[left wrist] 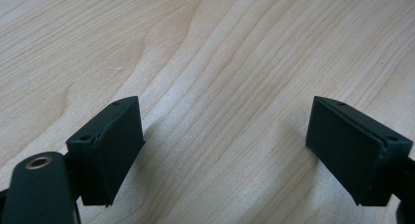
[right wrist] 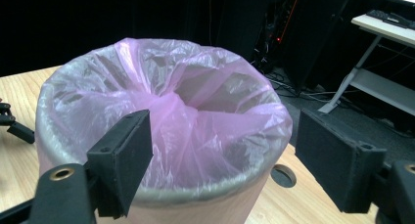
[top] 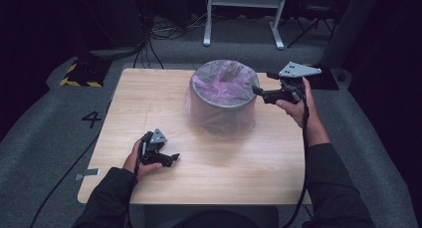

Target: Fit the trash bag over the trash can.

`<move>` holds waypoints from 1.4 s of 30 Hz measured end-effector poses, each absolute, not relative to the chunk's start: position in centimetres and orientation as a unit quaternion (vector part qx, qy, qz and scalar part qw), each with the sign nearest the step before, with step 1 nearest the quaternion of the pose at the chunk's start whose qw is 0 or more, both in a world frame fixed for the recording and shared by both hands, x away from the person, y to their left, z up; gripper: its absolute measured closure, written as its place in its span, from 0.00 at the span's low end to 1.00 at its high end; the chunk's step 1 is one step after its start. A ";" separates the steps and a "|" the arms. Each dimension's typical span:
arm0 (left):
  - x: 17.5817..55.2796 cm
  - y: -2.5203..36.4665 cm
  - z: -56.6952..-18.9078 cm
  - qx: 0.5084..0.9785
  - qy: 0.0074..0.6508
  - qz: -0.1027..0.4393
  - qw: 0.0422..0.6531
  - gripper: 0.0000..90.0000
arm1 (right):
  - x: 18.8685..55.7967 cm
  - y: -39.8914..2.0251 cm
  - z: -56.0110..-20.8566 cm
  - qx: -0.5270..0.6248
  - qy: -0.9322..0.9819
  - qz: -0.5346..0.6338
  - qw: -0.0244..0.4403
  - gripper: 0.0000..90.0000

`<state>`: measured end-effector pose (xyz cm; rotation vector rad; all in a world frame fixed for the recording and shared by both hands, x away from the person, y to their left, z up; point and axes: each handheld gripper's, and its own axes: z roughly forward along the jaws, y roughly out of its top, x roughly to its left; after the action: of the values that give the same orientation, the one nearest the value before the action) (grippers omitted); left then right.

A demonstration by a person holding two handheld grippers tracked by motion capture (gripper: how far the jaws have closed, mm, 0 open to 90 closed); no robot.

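Nearest the person, the left tool (top: pixel 166 158) rests low on the wooden counter (top: pixel 224 173), well apart from the bin (top: pixel 222 99) and on the near-left side of it; its jaws stand wide with bare wood between them. Farther off, the bin sits toward the far middle of the counter, lined with a pink plastic bag (right wrist: pixel 195 121) whose edge is folded over the rim and hangs down the outside. The right tool (top: pixel 257 90) hovers just beside the bin's right rim, pointing at it, jaws spread wide and gripping nothing, the bag's gathered plastic just ahead of them.
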<state>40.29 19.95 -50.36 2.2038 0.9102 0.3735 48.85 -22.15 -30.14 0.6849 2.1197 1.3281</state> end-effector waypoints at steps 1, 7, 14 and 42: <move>40.3 19.9 -50.4 0.853 0.352 0.145 0.356 0.15 | 48.9 -22.0 -30.0 0.254 0.787 0.493 0.269 0.24; 40.3 19.9 -50.4 0.853 0.352 0.144 0.356 0.15 | 49.4 -21.3 -29.6 0.253 0.790 0.490 0.270 0.24; 40.3 19.9 -50.4 0.853 0.352 0.145 0.356 0.15 | 50.2 -20.0 -29.4 0.253 0.795 0.482 0.268 0.24; 40.3 19.9 -50.4 0.853 0.353 0.145 0.356 0.15 | 55.2 -14.3 -31.6 0.260 0.837 0.423 0.227 0.20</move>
<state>40.28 19.95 -50.36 2.2034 0.9104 0.3733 55.22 -14.30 -31.63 0.7175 2.3077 1.1666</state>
